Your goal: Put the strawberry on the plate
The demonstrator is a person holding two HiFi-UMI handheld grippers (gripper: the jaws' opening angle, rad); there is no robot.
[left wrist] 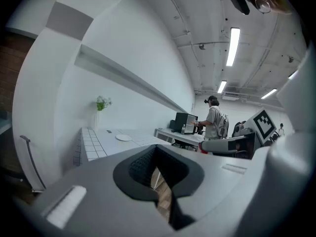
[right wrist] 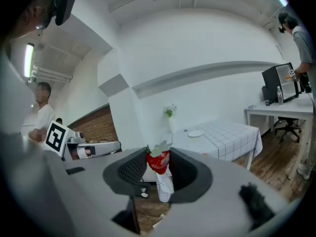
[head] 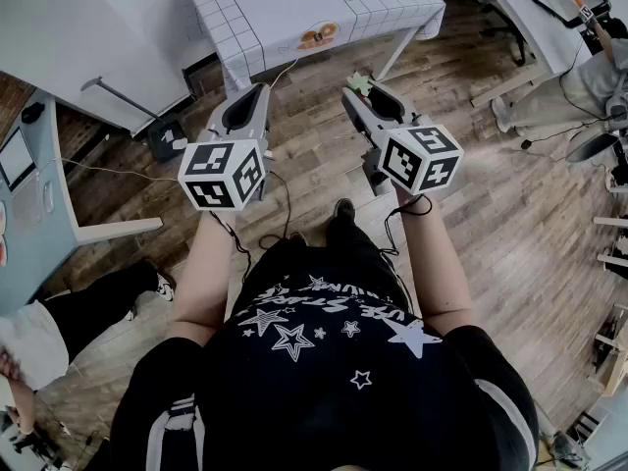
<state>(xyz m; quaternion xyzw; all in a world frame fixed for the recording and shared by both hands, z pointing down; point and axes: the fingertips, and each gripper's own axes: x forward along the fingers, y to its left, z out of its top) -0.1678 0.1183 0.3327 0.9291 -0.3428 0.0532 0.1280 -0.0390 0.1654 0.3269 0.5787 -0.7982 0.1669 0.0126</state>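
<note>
Right now the strawberry (right wrist: 158, 162) sits clamped between the jaws of the right gripper (head: 361, 90), red body pinched by the pads and green leaves poking out above. Its long axis runs roughly upright in the right gripper view, stem end up.

The plate (right wrist: 196, 133) lies ahead and a little to the right of the berry in that view, well apart from it, flat on the table (right wrist: 232, 139) with the white checked cloth. In the head view the table fills the top centre of the frame, and the plate is cut off by the top edge, so it sits toward the far side of the cloth. My judgement is that the loaded gripper has to travel forward over the near edge of the table and then come down onto the plate.

The left gripper (head: 253, 94) points the same way at the centre left of the head view, jaws slightly parted with only floor showing between them, carrying nothing.

Little blocks the path: an orange-and-white thing (head: 319, 35), too small to identify, lies near the table's near edge, and a vase of flowers (right wrist: 169, 113) stands at the table's back, upper left of the plate. Cables trail across the wooden floor (head: 491, 224) below.
</note>
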